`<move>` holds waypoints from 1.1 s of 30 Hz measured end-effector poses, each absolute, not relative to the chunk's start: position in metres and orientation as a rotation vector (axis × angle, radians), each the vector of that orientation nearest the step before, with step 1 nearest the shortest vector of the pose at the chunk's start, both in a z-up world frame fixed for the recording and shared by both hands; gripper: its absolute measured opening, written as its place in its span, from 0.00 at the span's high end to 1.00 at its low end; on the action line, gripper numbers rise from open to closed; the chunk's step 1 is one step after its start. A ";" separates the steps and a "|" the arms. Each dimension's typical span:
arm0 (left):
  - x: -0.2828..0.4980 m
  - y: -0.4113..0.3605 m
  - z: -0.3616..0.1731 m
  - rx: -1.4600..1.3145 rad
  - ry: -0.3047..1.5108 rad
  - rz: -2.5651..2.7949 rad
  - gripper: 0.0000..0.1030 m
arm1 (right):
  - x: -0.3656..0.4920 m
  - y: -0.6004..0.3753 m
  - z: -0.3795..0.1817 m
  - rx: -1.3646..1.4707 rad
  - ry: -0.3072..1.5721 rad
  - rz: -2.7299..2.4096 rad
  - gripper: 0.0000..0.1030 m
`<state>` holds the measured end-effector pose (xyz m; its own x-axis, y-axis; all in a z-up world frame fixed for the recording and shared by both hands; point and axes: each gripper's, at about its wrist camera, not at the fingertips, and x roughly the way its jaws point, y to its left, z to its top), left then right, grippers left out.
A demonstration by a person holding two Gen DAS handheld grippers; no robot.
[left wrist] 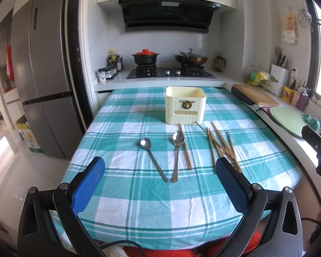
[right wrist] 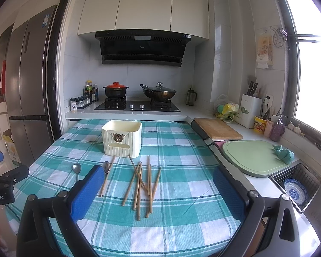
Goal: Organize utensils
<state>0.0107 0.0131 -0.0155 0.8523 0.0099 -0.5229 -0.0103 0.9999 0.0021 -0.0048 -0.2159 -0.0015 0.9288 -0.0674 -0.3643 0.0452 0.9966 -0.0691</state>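
A cream utensil holder point(left wrist: 185, 105) point(right wrist: 122, 138) stands empty on the teal checked tablecloth point(left wrist: 126, 194) point(right wrist: 182, 167). Two metal spoons point(left wrist: 154, 160) point(left wrist: 177, 152) lie in front of it, bowls toward the holder. One wooden chopstick point(left wrist: 186, 150) lies beside the right spoon. Several more chopsticks point(left wrist: 221, 147) point(right wrist: 142, 184) lie scattered to the right. My left gripper point(left wrist: 160, 184) is open above the table's near edge, just short of the spoon handles. The right gripper point(right wrist: 158, 192) is also open, hovering over the near ends of the scattered chopsticks.
Behind the table is a hob point(left wrist: 171, 72) with a red-lidded pot point(left wrist: 145, 56) and a wok point(left wrist: 190, 59). The counter on the right holds a wooden board point(right wrist: 217, 128), a green board point(right wrist: 254, 157) and a sink point(right wrist: 297, 186) with a blue dish. A fridge point(left wrist: 42, 81) stands left.
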 end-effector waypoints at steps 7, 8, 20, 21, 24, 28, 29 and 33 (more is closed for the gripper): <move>0.013 0.014 -0.016 0.002 0.552 0.014 0.00 | -0.004 -0.221 -0.004 -0.055 0.374 -0.061 0.00; 0.013 0.014 -0.016 0.001 0.552 0.013 0.00 | -0.003 -0.222 -0.004 -0.055 0.376 -0.061 0.00; 0.018 0.018 -0.016 0.006 0.552 0.022 0.00 | 0.001 -0.219 -0.004 -0.059 0.387 -0.059 0.00; 0.019 0.018 -0.016 0.007 0.554 0.024 0.00 | 0.000 -0.219 -0.004 -0.060 0.388 -0.058 0.00; 0.020 0.020 -0.017 0.007 0.556 0.027 0.00 | 0.000 -0.218 -0.004 -0.064 0.391 -0.055 0.00; 0.020 0.019 -0.016 0.007 0.556 0.026 0.00 | 0.002 -0.216 -0.004 -0.067 0.395 -0.055 0.00; 0.020 0.018 -0.016 0.007 0.557 0.026 0.00 | 0.002 -0.215 -0.004 -0.068 0.396 -0.055 0.00; 0.020 0.021 -0.017 -0.001 0.559 0.025 0.00 | 0.002 -0.216 -0.004 -0.067 0.396 -0.055 0.00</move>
